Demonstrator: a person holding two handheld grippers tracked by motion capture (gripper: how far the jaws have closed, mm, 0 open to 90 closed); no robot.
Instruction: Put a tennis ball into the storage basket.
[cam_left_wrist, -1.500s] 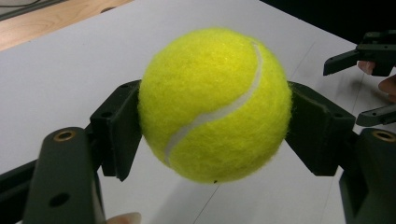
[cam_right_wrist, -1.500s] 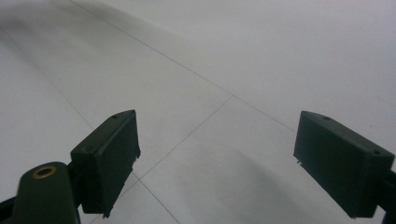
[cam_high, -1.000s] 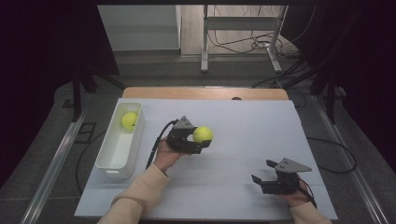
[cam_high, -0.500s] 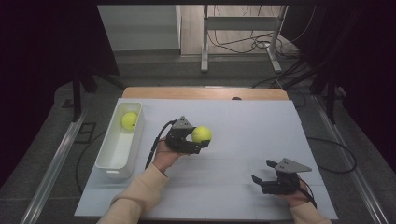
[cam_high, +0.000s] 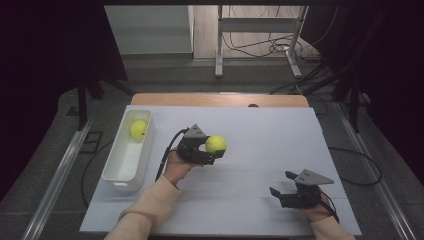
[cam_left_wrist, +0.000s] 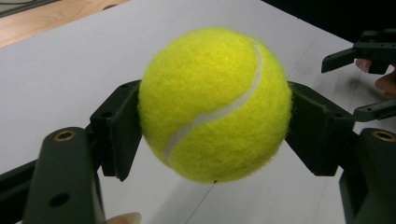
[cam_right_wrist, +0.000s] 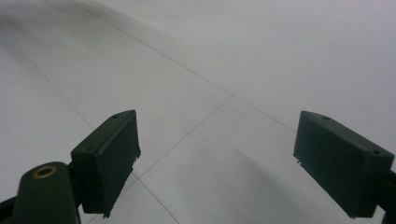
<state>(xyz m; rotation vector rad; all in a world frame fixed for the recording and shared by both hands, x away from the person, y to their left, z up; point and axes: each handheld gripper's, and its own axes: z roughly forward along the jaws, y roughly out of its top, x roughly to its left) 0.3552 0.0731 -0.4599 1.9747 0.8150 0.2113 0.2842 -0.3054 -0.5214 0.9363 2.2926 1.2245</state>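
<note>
The left gripper (cam_high: 214, 150) held a yellow tennis ball (cam_high: 216, 144) pinched between its two black jaws, a little left of the middle of the white table (cam_high: 260, 130). In the left gripper view the tennis ball (cam_left_wrist: 214, 105) sat squarely between the pads (cam_left_wrist: 119, 135), one pressing on each side, with its white seam curving across the front. The ball hung clear of the tabletop, and its shadow fell on the white surface just beneath it. A fingertip of the person's left hand (cam_high: 176, 167) showed at the bottom edge of that view, and a cream sleeve (cam_high: 145, 212) ran down to the near edge of the table.

Along the left edge of the table stood a long white tray (cam_high: 116, 167), its length running from near to far. A second tennis ball (cam_high: 138, 128) lay inside it at the far end, well apart from the held ball.

The right gripper (cam_high: 281, 185) rested near the table's near right corner, held in the person's right hand (cam_high: 315, 210), with its jaws spread wide and nothing between them. In the right gripper view the two pads (cam_right_wrist: 107, 156) stood far apart over bare white tabletop crossed by thin seam lines. Beyond the white top, a strip of bare wood (cam_high: 220, 99) showed at the far edge.
</note>
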